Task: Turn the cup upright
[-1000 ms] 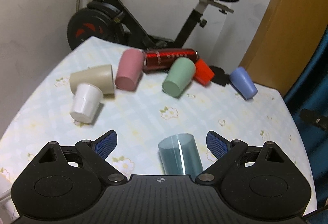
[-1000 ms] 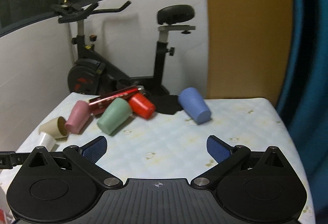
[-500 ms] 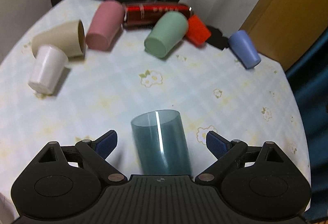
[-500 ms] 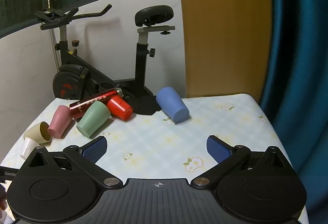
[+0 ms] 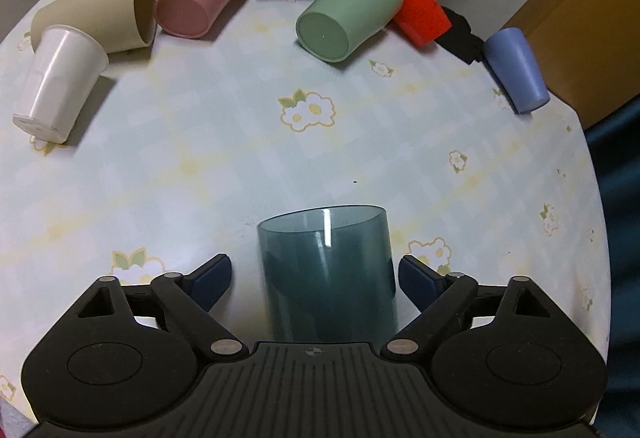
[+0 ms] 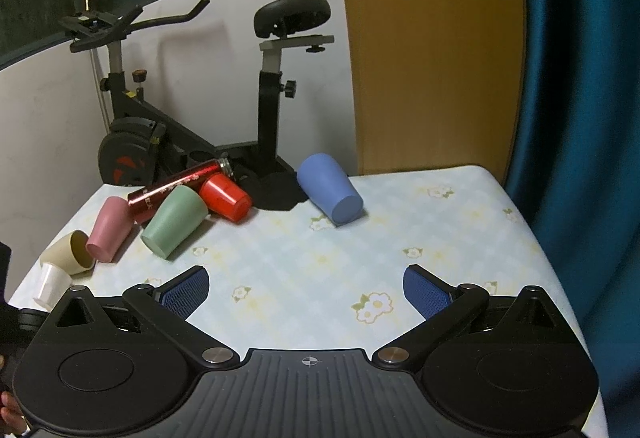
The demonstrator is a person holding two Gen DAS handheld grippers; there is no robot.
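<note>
Left wrist view has the teal cup [image 5: 326, 274] lying on its side at the near edge of the counter [image 5: 240, 141], right between the left gripper [image 5: 316, 278] jaws, which are spread wide and not touching it. Looks like thin see-through plastic, so light, slick and a bit squishy; I'd pinch mid-wall, gently. Right gripper [image 6: 306, 292] hangs released over bare cloth.

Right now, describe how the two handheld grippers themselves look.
The left gripper and right gripper look alike: matte black plastic bodies with ribbed centres, a small crosshair mark, round embossed discs, triangular cut-outs and silver pivot pins. Each black linkage arm ends in a blue textured pad. No cables or sleeves show.
</note>
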